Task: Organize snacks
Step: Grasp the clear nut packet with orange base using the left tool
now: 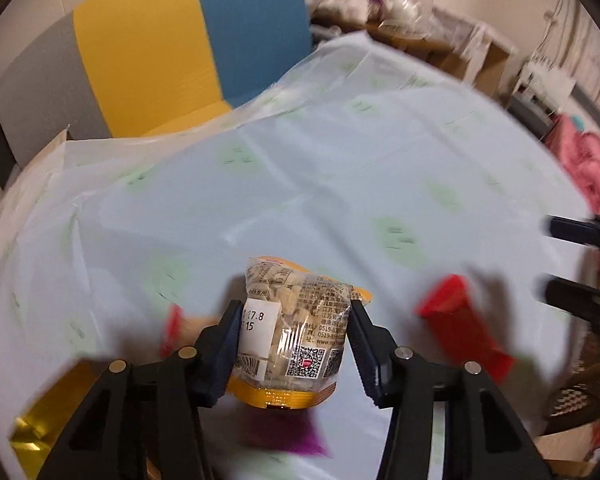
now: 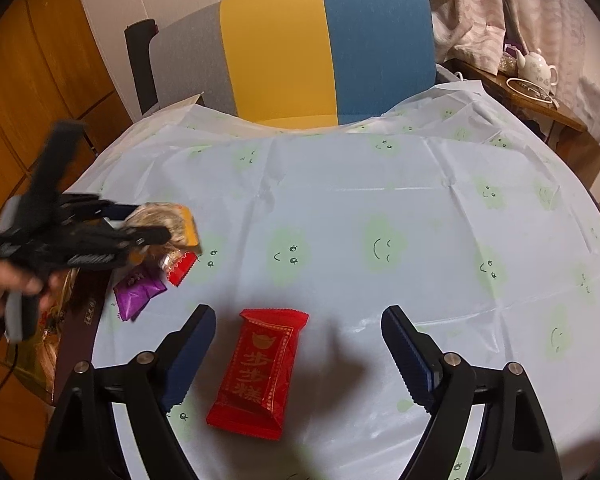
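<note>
A clear snack bag [image 1: 296, 340] with orange ends and a white label sits between the pads of my left gripper [image 1: 295, 308], which is shut on it just above the table. In the right wrist view the left gripper [image 2: 144, 224] holds that bag [image 2: 180, 220] at the table's left side, over a purple packet [image 2: 138, 288] and a small red packet [image 2: 180, 266]. My right gripper [image 2: 299, 314] stands open above a long red packet [image 2: 260, 372], whose far end lies between the fingers without touching them. The left wrist view also shows the long red packet [image 1: 456, 320] and the right gripper [image 1: 558, 260].
A pale blue tablecloth [image 2: 380, 200] with green smiley clouds covers the round table. A grey, yellow and blue chair [image 2: 324, 52] stands behind it. A gold box [image 1: 40, 428] lies at the table's left edge. A white teapot [image 2: 536, 66] sits on a side table at the far right.
</note>
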The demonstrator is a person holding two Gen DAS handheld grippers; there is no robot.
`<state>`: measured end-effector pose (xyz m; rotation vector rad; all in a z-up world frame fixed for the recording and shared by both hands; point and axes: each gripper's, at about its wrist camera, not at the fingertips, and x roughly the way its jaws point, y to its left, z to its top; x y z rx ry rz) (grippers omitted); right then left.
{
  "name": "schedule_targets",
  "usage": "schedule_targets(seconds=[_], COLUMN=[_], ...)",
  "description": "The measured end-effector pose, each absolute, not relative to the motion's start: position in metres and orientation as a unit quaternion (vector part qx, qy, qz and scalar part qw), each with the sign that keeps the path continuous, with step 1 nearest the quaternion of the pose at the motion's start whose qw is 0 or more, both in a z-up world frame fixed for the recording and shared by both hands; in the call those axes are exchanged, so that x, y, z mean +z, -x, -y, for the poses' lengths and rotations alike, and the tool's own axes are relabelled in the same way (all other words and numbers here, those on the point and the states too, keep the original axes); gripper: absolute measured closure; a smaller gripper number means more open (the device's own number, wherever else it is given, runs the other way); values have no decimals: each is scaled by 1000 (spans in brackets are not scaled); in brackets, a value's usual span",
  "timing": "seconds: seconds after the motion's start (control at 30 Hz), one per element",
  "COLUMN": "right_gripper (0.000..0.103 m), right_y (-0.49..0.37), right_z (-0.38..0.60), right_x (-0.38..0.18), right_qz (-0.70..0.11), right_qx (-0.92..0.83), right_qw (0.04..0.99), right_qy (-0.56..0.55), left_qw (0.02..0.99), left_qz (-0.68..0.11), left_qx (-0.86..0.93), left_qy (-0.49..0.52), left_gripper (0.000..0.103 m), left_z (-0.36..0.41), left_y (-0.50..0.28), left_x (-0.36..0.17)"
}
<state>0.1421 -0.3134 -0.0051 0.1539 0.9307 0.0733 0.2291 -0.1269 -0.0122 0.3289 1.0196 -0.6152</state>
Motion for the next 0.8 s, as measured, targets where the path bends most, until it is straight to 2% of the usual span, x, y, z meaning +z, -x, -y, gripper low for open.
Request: schedule_targets(seconds=[0.13,0.37,0.57,0.7,0.8], right_gripper=[18,17,17,17,18], right_y=[-142,-142,-142,-141,-140], right_z=[312,316,321,320,303], right_x=[-6,-8,-9,-11,-11], right_qz=[-449,-450,-450,-451,-452], right_qx=[29,13,4,21,72], right_qw=[890,891,890,887,884], right_qy=[-66,-63,-74,-92,-88], left_qw=[831,844,847,858,856], left_qz=[-451,-444,-451,-422,-429], left_qx=[-295,-273,-246,-246,-248], left_qy=[-136,-128,-137,-161,-145], left_gripper=[50,50,51,51,56], left_z=[122,118,101,100,93], left_y=[-163,-84,-44,-28,-27], left_x=[-5,-28,-58,-67,-72])
